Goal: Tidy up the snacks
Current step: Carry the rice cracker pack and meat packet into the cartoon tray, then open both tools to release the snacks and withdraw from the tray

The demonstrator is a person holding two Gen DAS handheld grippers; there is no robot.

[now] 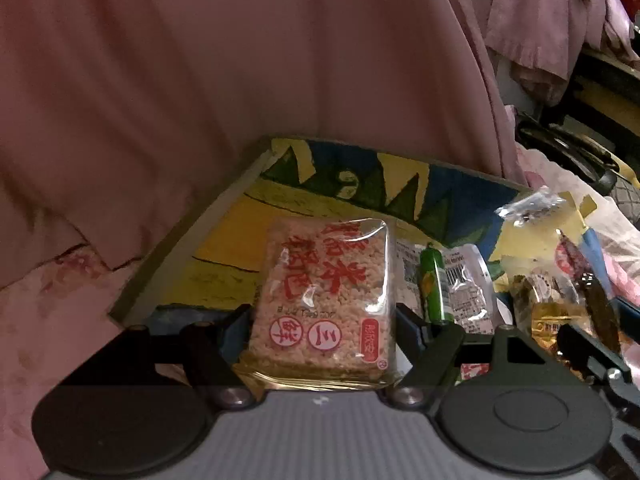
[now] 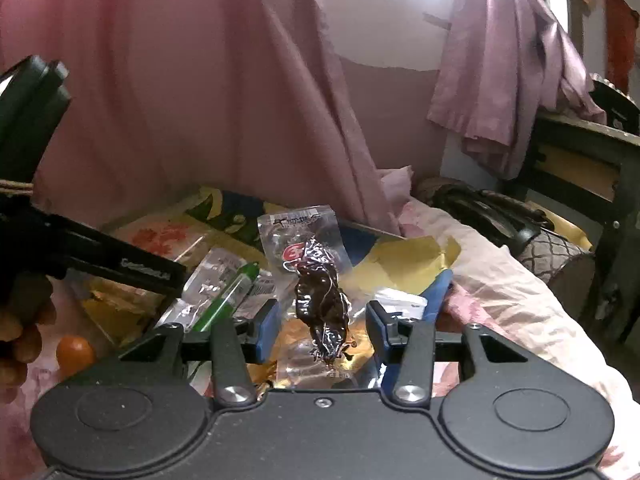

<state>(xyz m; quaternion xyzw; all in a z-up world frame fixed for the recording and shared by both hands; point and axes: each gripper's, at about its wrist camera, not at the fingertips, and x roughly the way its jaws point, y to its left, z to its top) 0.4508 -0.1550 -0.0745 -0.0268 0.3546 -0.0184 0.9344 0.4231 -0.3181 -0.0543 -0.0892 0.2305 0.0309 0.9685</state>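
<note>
My left gripper (image 1: 322,320) is shut on a rice cracker block (image 1: 324,292) in clear wrap with red print, held over the colourful tray (image 1: 224,240). Beside it lie a green tube snack (image 1: 434,284) and a clear printed packet (image 1: 468,288). My right gripper (image 2: 322,320) is open, its blue pads either side of a clear packet of dark dried meat (image 2: 320,300) that stands up from the snack pile without touching the pads. The green tube snack (image 2: 232,300) lies to its left. The left gripper's body (image 2: 100,264) shows at the left edge.
A pink curtain (image 1: 240,80) hangs behind the tray. An orange fruit (image 2: 74,354) lies on the pink bedding at left. More packets (image 1: 560,304) are piled at the tray's right. A dark bag (image 2: 500,220) and a desk (image 2: 580,152) stand at right.
</note>
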